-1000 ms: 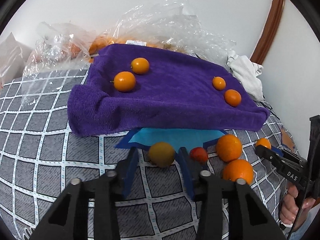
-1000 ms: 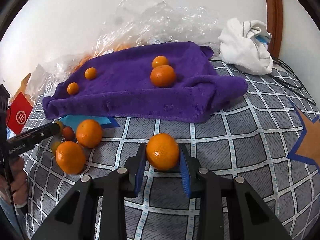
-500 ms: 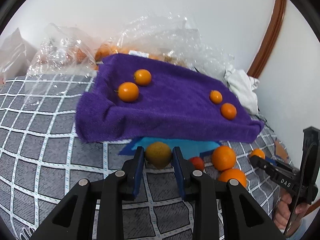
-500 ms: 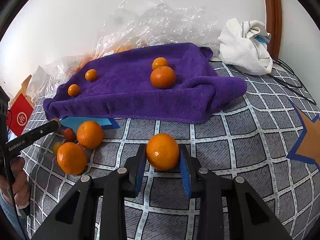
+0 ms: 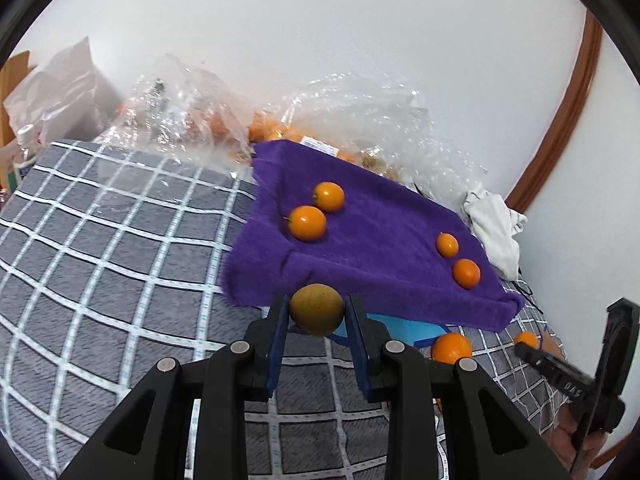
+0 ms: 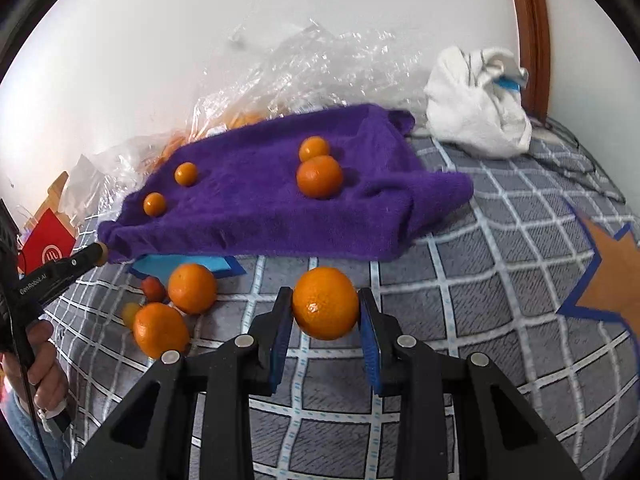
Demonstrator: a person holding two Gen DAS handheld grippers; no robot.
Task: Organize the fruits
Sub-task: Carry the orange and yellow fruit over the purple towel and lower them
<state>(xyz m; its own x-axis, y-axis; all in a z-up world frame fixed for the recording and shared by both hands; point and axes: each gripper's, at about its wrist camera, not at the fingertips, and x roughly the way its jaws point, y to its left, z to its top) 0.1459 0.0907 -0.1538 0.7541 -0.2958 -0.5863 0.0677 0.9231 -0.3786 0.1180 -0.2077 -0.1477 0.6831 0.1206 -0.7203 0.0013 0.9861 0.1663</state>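
My left gripper is shut on a dull yellow-brown fruit, held above the checked bedspread just before the front edge of the purple towel. My right gripper is shut on an orange, low over the bedspread in front of the towel. On the towel lie two larger oranges at one end and two small ones at the other. Two loose oranges and a small red fruit lie on the bedspread.
Crumpled clear plastic bags holding more oranges lie behind the towel against the white wall. A white cloth bundle sits at the back right. A blue sheet sticks out from under the towel. A red box stands far left.
The left gripper's jaws closed on the yellow-brown fruit and lifted it off the bedspread, up toward the towel's front edge. The right gripper with its orange has barely moved.
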